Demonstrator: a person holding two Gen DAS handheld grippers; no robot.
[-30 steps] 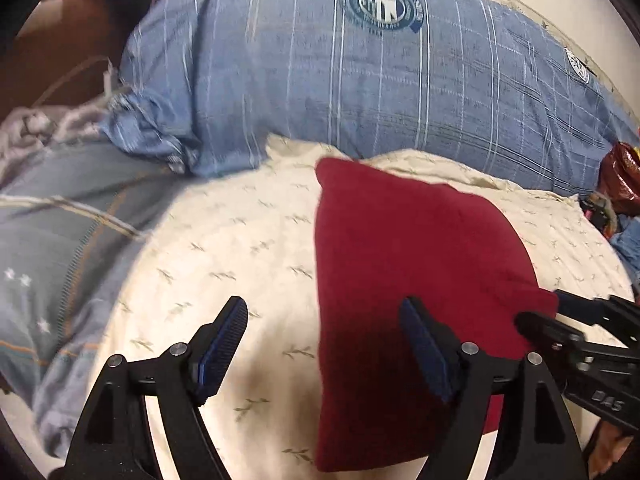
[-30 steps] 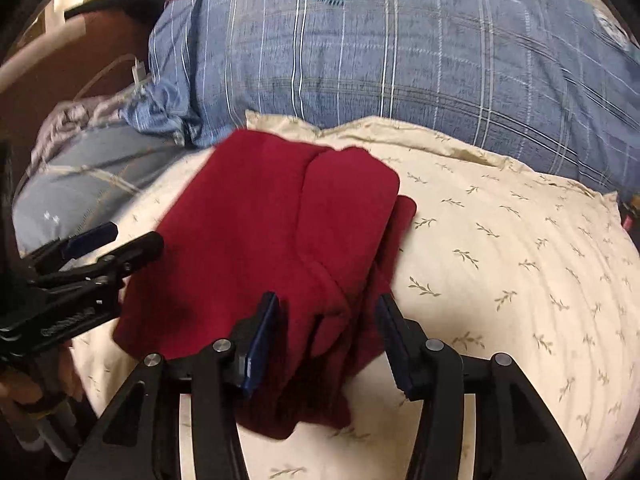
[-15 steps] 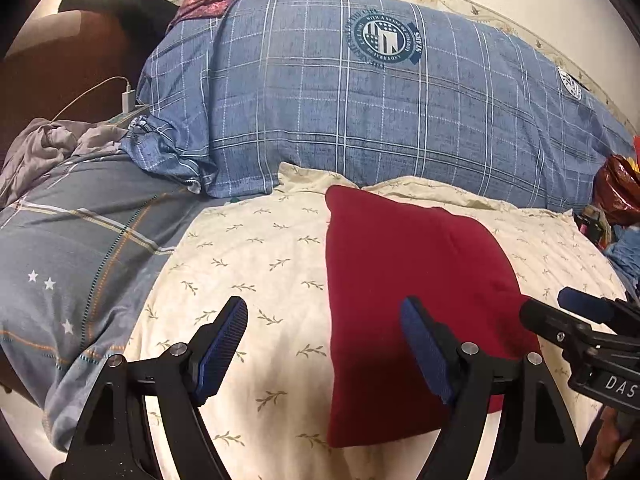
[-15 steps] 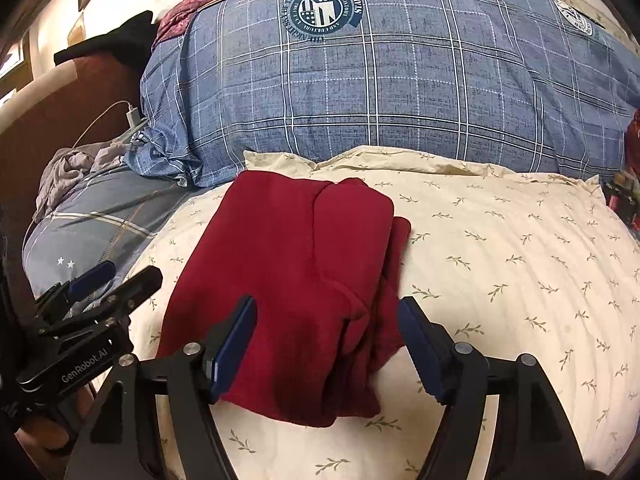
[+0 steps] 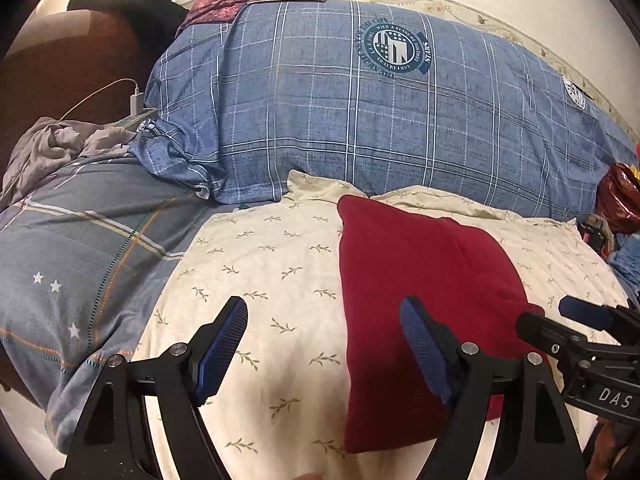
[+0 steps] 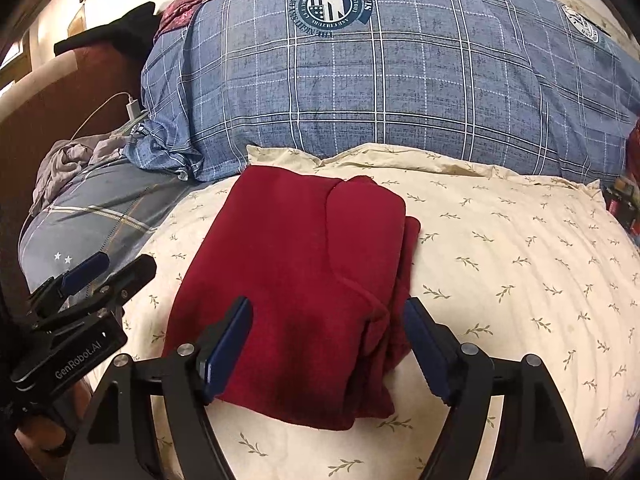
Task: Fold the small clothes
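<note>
Dark red garment point(image 6: 304, 264), cream leaf-print pillow point(image 6: 520, 264), blue plaid duvet point(image 6: 380, 88).

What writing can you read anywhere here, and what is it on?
"GenRobot.AI": on the left gripper body, in the right wrist view.
"DAS": on the right gripper body, cut off at the frame edge.
"STARS": on the ribbon of the round badge on the blue duvet; the ring lettering is too small to read.

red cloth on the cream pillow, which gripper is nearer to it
Right. The right gripper hangs directly over the folded red cloth, jaws opening and pads off it. The left gripper is over the cream pillow, beside the cloth's left edge.
</note>
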